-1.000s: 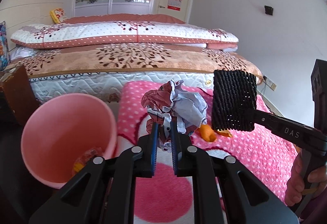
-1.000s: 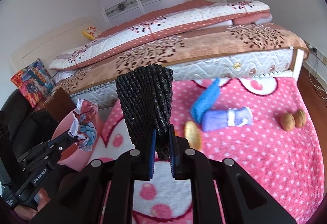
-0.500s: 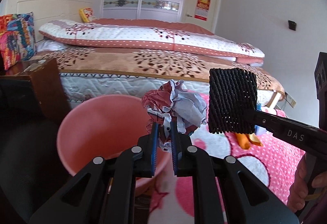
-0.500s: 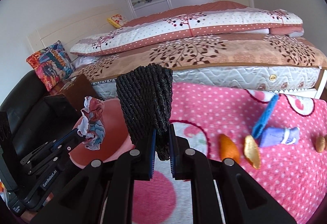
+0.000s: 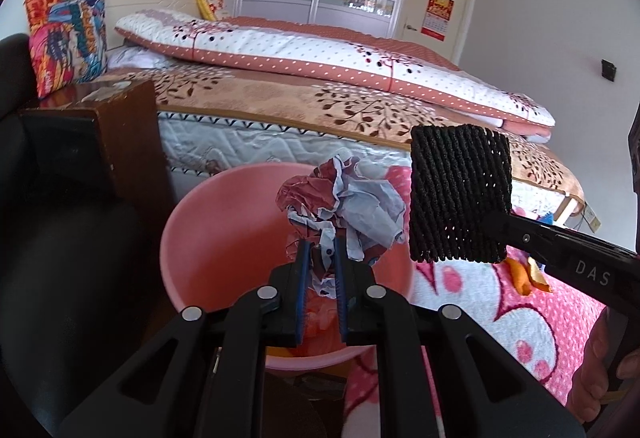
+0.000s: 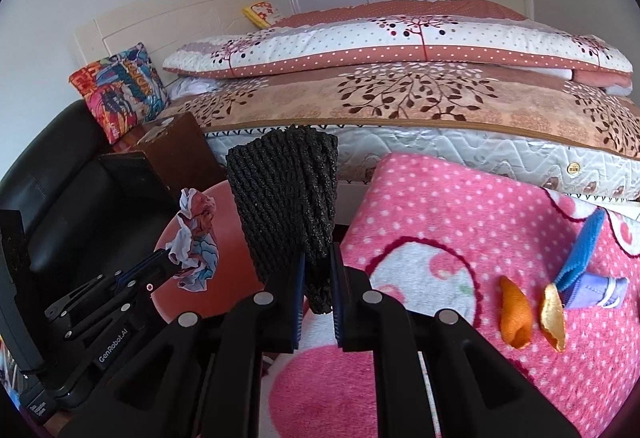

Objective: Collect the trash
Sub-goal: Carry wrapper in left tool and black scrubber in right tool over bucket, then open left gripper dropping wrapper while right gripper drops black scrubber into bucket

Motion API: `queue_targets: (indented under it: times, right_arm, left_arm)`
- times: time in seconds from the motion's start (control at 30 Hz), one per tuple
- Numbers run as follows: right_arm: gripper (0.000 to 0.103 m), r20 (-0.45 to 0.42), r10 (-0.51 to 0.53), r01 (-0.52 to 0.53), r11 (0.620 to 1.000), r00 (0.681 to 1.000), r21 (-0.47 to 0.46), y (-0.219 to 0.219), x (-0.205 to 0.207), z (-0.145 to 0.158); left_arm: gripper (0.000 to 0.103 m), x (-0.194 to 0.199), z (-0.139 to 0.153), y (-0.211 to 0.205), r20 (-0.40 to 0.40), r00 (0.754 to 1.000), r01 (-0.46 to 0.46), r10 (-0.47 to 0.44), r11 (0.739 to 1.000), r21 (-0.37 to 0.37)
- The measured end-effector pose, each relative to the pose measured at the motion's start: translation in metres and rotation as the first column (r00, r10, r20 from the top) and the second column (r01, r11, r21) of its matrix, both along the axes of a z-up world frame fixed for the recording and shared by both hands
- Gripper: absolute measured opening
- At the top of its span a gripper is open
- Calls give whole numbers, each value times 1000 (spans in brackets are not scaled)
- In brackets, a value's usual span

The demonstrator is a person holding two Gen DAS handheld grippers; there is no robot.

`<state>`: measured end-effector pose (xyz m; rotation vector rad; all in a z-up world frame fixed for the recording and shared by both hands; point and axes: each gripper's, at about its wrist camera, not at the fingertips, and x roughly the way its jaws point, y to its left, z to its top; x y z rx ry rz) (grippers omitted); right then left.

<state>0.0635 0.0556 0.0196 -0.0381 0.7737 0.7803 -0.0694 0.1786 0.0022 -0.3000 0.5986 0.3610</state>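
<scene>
The left gripper (image 5: pixel 320 270) has its jaws clamped narrow on a crumpled paper wad (image 5: pixel 344 214), red, white and pale blue, which sticks up from between the blue pads. It hangs right over the mouth of the pink plastic bin (image 5: pixel 208 246); inside, low down, I can make out some orange scraps, though not what they are. The bin stands on the floor between a dark wooden nightstand (image 5: pixel 100 142) and the edge of the pink dotted blanket (image 6: pixel 460 222).

Just beside it, the right gripper (image 6: pixel 318 278) pinches a piece of black foam netting (image 6: pixel 288 206) by its lower end, jaws nearly together, the netting standing upright above them. From the left wrist view the netting sits to the right of the paper wad, close but apart, over the bin's far right rim. Part of a person's hand (image 5: pixel 600 366) shows on that gripper's handle.

On the blanket lie two orange peels (image 6: pixel 532 312) side by side, and near them a blue cloth (image 6: pixel 580 254) and a small purple tube (image 6: pixel 600 290). Behind runs the bed (image 6: pixel 440 98) with its folded quilts.
</scene>
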Motion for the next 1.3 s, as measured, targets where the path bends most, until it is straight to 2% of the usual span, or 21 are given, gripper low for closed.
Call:
queue_targets:
  times: [0.57, 0.87, 1.13, 1.17, 1.3]
  right_arm:
    - [11, -8, 67, -68, 993, 998, -96, 50, -2, -21]
    - [11, -27, 86, -89, 989, 996, -119, 61, -3, -34]
    - [11, -40, 88, -92, 988, 995, -125, 64, -2, -38]
    - [11, -40, 89, -93, 988, 995, -124, 65, -2, -38]
    - [11, -41, 92, -97, 988, 995, -122, 66, -4, -39]
  left_arm:
    - [12, -5, -20, 32, -39, 997, -64, 62, 997, -50]
    - [12, -7, -30, 42, -59, 995, -86, 82, 993, -78]
    - [13, -5, -36, 46, -94, 991, -106, 99, 992, -73]
    - [15, -4, -37, 47, -99, 990, -107, 100, 992, -71]
    - [39, -6, -35, 47, -91, 990, -110, 104, 991, -70]
